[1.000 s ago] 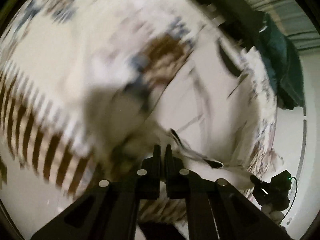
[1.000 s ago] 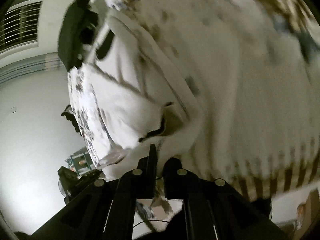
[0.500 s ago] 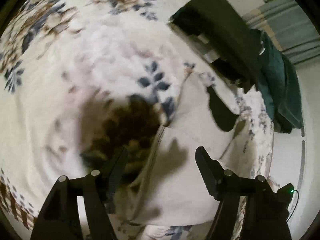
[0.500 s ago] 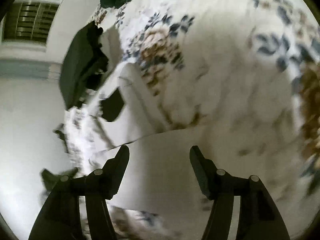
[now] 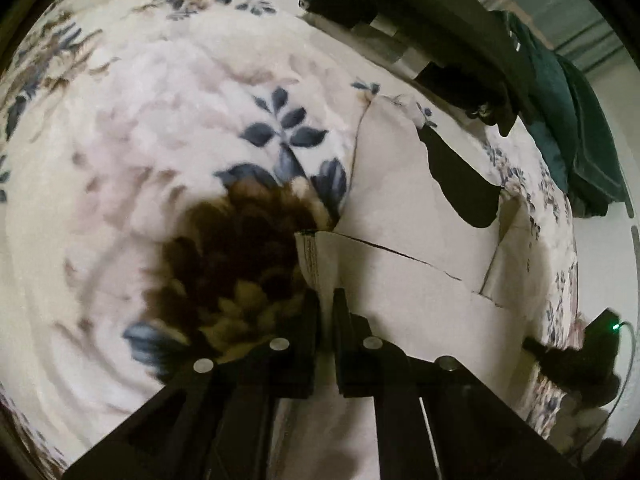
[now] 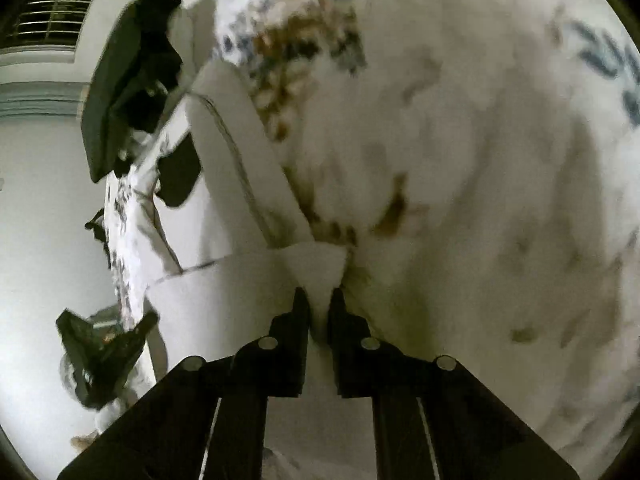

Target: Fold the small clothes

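A small white garment (image 5: 404, 280) with a black patch (image 5: 460, 184) lies partly folded on a floral bedspread (image 5: 168, 120). My left gripper (image 5: 326, 300) is shut on the garment's near left corner. In the right wrist view the same white garment (image 6: 224, 216) stretches away to the left, with its black patch (image 6: 178, 178) farther off. My right gripper (image 6: 319, 300) is shut on a bunched corner of it, and the cloth shows between the fingers.
A dark folded garment (image 5: 420, 12) and a dark green one (image 5: 568, 120) lie at the far edge of the bed. A stack of dark clothes (image 6: 124, 92) shows in the right wrist view. A black device (image 5: 588, 352) sits off the bed's right side.
A second ago both grippers held the garment, shut. Half a second ago both stood open above it. Now both have closed again on two of its near corners.
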Action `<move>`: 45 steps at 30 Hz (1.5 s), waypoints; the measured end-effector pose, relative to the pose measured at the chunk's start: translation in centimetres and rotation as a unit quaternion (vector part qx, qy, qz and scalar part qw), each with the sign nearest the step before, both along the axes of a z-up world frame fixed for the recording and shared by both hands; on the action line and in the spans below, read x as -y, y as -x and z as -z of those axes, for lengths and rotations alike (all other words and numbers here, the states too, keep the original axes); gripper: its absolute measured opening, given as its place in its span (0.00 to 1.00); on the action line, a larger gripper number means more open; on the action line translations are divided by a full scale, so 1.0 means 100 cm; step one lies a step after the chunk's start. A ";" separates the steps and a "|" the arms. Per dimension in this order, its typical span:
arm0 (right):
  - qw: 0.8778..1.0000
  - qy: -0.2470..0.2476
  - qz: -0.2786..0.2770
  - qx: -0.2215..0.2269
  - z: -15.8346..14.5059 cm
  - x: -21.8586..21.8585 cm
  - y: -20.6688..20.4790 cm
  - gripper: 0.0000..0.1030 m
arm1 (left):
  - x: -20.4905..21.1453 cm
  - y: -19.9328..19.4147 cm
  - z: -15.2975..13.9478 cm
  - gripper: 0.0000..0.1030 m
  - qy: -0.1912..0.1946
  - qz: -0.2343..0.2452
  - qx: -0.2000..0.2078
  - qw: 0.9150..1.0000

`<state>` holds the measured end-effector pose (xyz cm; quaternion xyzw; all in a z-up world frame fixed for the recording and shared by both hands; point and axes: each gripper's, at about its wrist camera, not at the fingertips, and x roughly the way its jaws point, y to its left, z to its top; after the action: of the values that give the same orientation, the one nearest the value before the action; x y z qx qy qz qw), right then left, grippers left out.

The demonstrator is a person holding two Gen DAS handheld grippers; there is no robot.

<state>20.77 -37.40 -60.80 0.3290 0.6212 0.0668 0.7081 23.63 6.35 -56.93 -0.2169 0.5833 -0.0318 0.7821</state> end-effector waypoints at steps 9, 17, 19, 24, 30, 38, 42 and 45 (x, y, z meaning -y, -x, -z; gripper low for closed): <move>0.997 0.075 -0.019 -0.024 0.000 -0.007 -0.017 0.05 | -0.012 -0.013 0.018 0.05 0.023 0.016 -0.046 0.999; 0.992 0.076 -0.022 -0.099 -0.001 -0.005 -0.047 0.34 | -0.008 -0.046 -0.008 0.42 0.020 0.050 -0.071 0.996; 0.991 0.091 -0.018 -0.095 -0.011 -0.002 -0.059 0.52 | -0.004 -0.065 -0.016 0.57 0.014 0.060 -0.048 0.997; 0.997 0.051 0.010 -0.057 -0.028 0.002 -0.123 0.53 | 0.014 -0.135 -0.028 0.57 -0.004 0.098 0.001 0.995; 0.995 0.062 -0.016 -0.071 -0.005 -0.026 -0.227 0.53 | 0.072 -0.204 0.004 0.57 -0.052 0.221 -0.018 0.974; 0.978 0.155 -0.120 -0.074 0.008 -0.083 -0.254 0.07 | 0.111 -0.192 0.012 0.05 -0.125 0.313 -0.002 0.941; 0.984 0.144 -0.097 -0.034 -0.023 -0.081 -0.232 0.06 | 0.109 -0.159 -0.027 0.04 -0.139 0.302 0.052 0.942; 0.983 0.152 -0.099 0.010 -0.058 -0.084 -0.205 0.06 | 0.098 -0.126 -0.058 0.04 -0.128 0.271 0.082 0.951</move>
<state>41.26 -28.98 -55.04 0.1539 0.6465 0.0443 0.7459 36.20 -3.44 -51.14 0.0546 0.5533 -0.1851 0.8103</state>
